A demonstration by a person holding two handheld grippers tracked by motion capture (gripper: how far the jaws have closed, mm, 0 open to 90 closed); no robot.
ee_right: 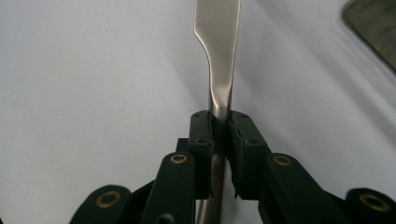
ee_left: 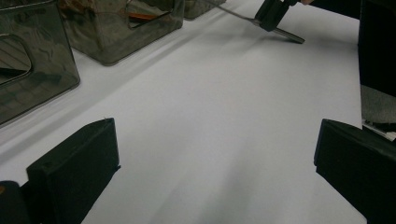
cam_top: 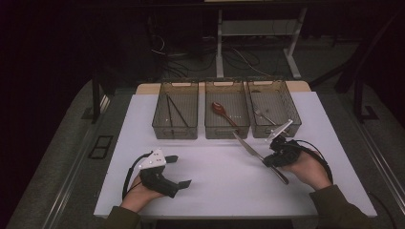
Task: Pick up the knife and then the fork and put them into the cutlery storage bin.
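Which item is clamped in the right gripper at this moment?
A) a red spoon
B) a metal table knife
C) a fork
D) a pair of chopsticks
B: the right gripper has its jaws shut on the handle of a metal knife, whose blade points toward the bins in the high view; the red spoon lies in the middle bin.
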